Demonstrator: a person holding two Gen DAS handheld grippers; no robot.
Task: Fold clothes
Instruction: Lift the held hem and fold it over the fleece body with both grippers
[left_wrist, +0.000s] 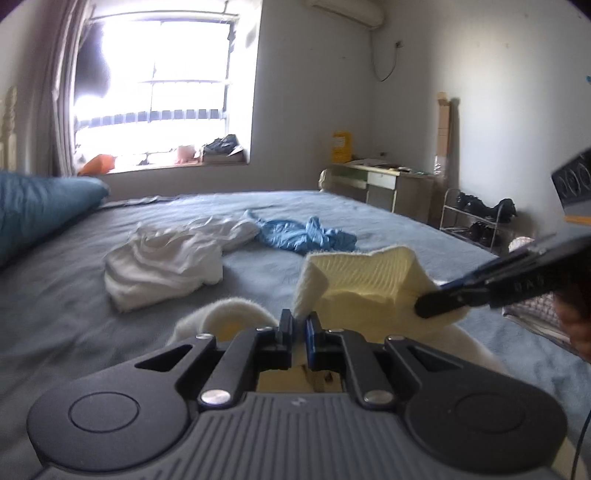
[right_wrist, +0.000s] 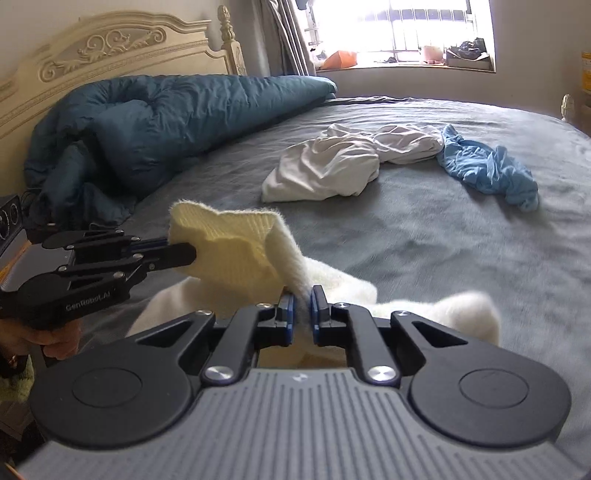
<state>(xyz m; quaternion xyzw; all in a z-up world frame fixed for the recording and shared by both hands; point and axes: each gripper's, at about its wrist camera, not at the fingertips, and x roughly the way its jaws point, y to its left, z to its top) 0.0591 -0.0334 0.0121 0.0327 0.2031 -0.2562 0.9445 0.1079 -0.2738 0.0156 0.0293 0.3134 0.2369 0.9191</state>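
Sweater: your cream knit sweater (left_wrist: 373, 280) hangs lifted above the grey-blue bed sheet (left_wrist: 74, 295), stretched between your two grippers, its ribbed yellow inner face turned up.
Left gripper: your left gripper (left_wrist: 298, 325) is clenched on one edge of the sweater, fabric pinched between its blue pads.
Right gripper: your right gripper (right_wrist: 303, 310) is clamped on another edge of the same sweater, a fuzzy fold rising from its jaws.
Hands: your left hand (right_wrist: 55, 338) shows at the right wrist view's lower left, wrapped round its tool's handle.
Other clothes: a crumpled white garment (right_wrist: 332, 162) and a bunched light-blue garment (right_wrist: 487, 170) lie touching each other farther up the bed, well apart from the sweater.
Bedding: a dark teal duvet (right_wrist: 166, 122) is heaped against the carved headboard (right_wrist: 103, 44).
Backdrop: a bright barred window (left_wrist: 159, 85).
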